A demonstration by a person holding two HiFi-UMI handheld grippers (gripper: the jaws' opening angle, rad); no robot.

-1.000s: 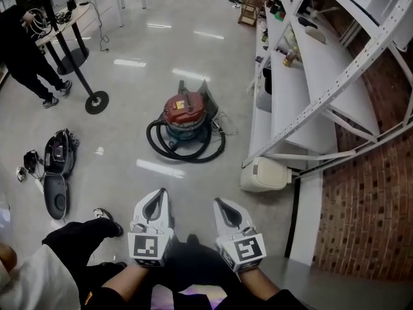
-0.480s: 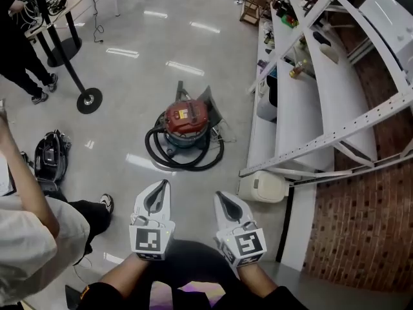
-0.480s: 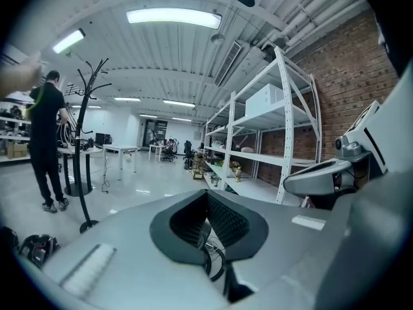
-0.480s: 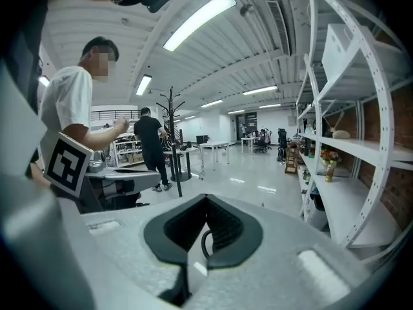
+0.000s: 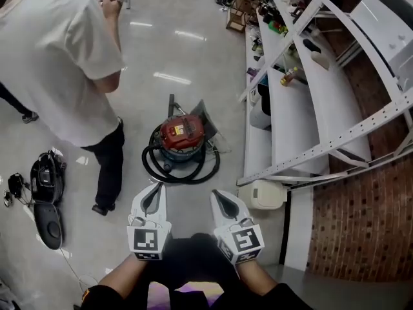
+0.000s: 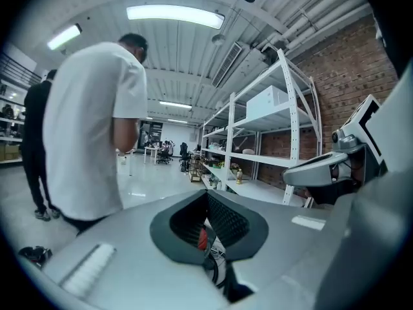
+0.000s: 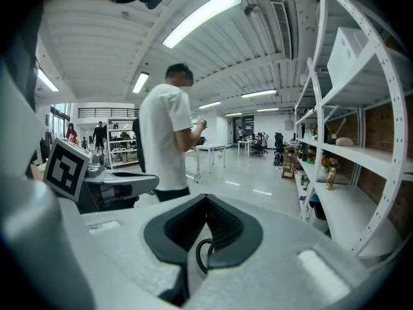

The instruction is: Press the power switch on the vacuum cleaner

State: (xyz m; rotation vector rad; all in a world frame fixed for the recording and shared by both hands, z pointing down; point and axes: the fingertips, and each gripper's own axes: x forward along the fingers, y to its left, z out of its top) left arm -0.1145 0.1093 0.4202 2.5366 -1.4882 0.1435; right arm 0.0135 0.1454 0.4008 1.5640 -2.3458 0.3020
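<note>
Head view: a person in a white shirt (image 5: 64,63), half a second ago only an arm and shoulder at the lower left edge, now stands upright at the upper left, just beside the vacuum cleaner (image 5: 182,134), covering the floor stand seen before. The red-topped vacuum cleaner sits on the grey floor, its black hose (image 5: 177,173) coiled round its base, near the foot of the white shelving (image 5: 303,108) and well ahead of both grippers. The left gripper (image 5: 157,188) and right gripper (image 5: 217,194) are held low, side by side and slightly apart as before, marker cubes towards the camera, tips aimed at the vacuum cleaner. Each pair of fingers is together and empty. Black cases (image 5: 45,173) lie on the floor at left.

Left gripper view: the fingers (image 6: 222,221) meet at their tips, nothing gripped; through the bowed gap behind them a patch of the vacuum cleaner's red top (image 6: 202,239) shows. The person in the white shirt (image 6: 90,128) stands at left, the right gripper (image 6: 322,170) juts in at right, with shelving and a brick wall (image 6: 342,76) beyond.

Right gripper view: the fingers (image 7: 226,228) are likewise closed together and empty, a loop of black hose (image 7: 201,254) showing through their gap. The left gripper's marker cube (image 7: 64,166) is at left, the person behind it.
</note>
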